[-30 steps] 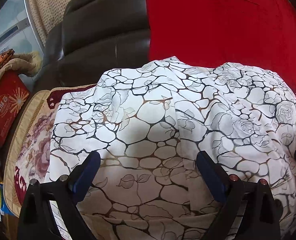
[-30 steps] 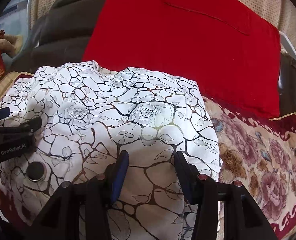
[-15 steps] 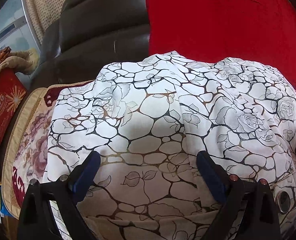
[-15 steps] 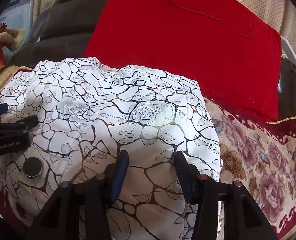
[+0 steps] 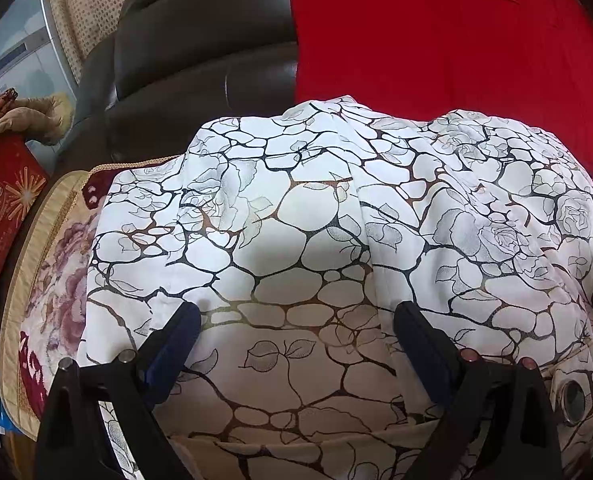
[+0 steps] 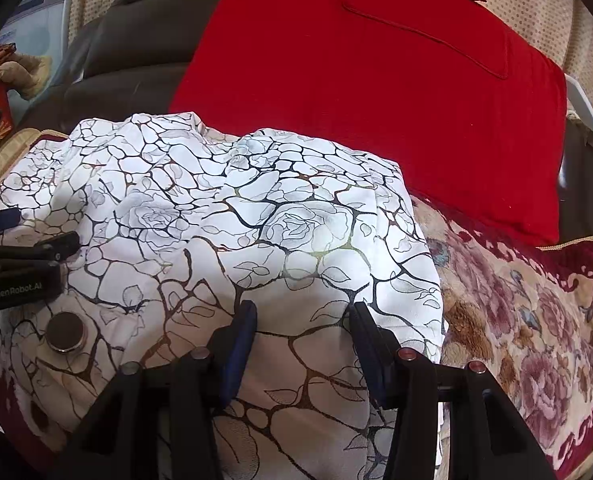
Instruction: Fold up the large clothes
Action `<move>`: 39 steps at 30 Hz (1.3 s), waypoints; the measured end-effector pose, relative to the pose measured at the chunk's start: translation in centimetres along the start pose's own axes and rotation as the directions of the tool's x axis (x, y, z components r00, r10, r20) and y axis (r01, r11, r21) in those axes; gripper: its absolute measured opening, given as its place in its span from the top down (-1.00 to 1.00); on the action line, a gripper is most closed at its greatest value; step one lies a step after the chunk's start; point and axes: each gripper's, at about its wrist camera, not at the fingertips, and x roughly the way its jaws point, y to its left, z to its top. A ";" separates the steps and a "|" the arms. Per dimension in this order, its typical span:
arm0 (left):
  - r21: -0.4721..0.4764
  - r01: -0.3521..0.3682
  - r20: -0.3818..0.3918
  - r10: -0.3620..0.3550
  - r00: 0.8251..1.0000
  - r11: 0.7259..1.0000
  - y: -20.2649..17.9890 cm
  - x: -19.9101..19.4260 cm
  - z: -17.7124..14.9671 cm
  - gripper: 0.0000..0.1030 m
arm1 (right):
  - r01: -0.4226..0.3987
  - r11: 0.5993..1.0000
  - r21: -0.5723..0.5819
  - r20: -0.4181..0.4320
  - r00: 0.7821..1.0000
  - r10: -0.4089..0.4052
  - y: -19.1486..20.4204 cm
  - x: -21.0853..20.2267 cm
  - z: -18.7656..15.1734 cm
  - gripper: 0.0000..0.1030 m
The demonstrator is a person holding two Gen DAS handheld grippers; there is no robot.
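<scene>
A white garment (image 5: 296, 240) printed with black cracked lines and roses lies bunched and partly folded on a floral sofa cover; it also fills the right wrist view (image 6: 232, 248). It has a metal snap button (image 6: 66, 332). My left gripper (image 5: 296, 316) is open, its blue-padded fingers spread over the garment's near part, holding nothing. My right gripper (image 6: 302, 312) is open over the garment's right side, its fingers touching or just above the cloth. The left gripper's body (image 6: 20, 264) shows at the left edge of the right wrist view.
A large red cushion (image 6: 376, 92) leans on the dark brown sofa back (image 5: 200, 52) behind the garment. The floral cover (image 6: 528, 320) extends to the right. A red box (image 5: 4, 208) and a beige plush item (image 5: 28, 116) sit at the left.
Both grippers have shifted slightly over the garment, so it sits a little lower and nearer in view. Both stay open; the cloth has barely moved.
</scene>
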 end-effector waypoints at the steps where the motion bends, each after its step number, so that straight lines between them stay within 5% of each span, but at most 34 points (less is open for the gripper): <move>1: 0.001 0.001 0.001 -0.001 1.000 1.000 0.0 0.0 0.0 -0.89 | 0.000 1.000 -0.001 0.001 1.000 0.000 0.0 0.0 0.0 -0.02; 39: 0.012 0.008 0.015 -0.008 1.000 1.000 0.1 0.1 -0.2 -0.90 | 0.001 1.000 -0.011 0.006 1.000 -0.001 0.2 0.1 -0.1 -0.02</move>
